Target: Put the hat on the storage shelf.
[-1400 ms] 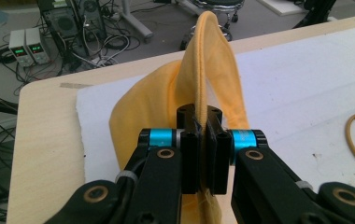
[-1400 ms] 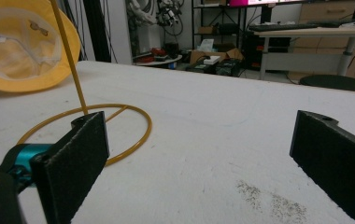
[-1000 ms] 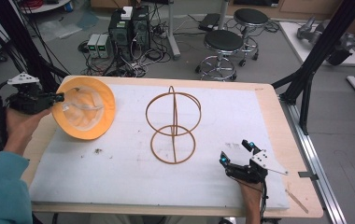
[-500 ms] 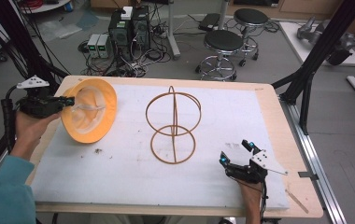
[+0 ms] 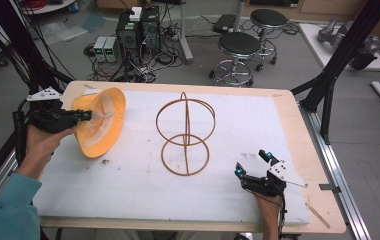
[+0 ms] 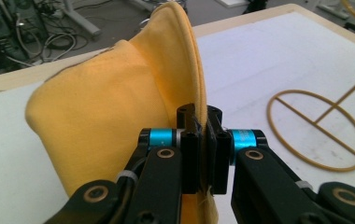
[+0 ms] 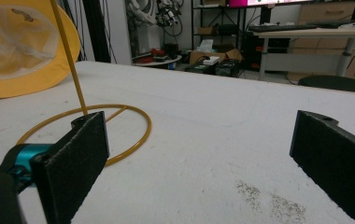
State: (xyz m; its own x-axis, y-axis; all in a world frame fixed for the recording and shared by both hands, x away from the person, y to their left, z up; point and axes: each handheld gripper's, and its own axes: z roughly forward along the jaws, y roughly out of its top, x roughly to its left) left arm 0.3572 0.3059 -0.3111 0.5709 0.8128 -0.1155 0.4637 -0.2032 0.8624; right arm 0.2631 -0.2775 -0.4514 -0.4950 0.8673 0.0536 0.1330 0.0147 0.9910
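A: Yellow fabric hat (image 5: 100, 122) is at the table's left end, pinched by the left gripper (image 5: 80, 116). The jaws are clamped on the brim edge; the left gripper view shows cloth squeezed flat between the pads.

B: Change from a second ago?

A: The hat has tipped. A second ago its opening faced up toward the high camera, and now it stands on edge with the opening turned toward the wire stand (image 5: 185, 135). The left hand (image 5: 40, 145) has shifted toward the table's far edge. The lower rim seems to touch the white mat (image 5: 238, 120), but I can't confirm that.

B: Meaning?

A: My read is that it's being oriented to go over the stand's upper ring. It isn't there yet; hat and stand are well apart.

B: Anything in the hat?

A: A pale lining is visible inside, with a small dark mark in the right gripper view. No loose contents that I can see. The stand's rings are bare and nothing hangs on them.

B: Right side?

A: The right gripper (image 5: 252, 162) is parked near the front right corner, with its jaws wide apart and nothing between them. It sits low over the mat, pointing at the stand's base ring. Some dark specks (image 7: 269, 200) lie on the mat in front of it.
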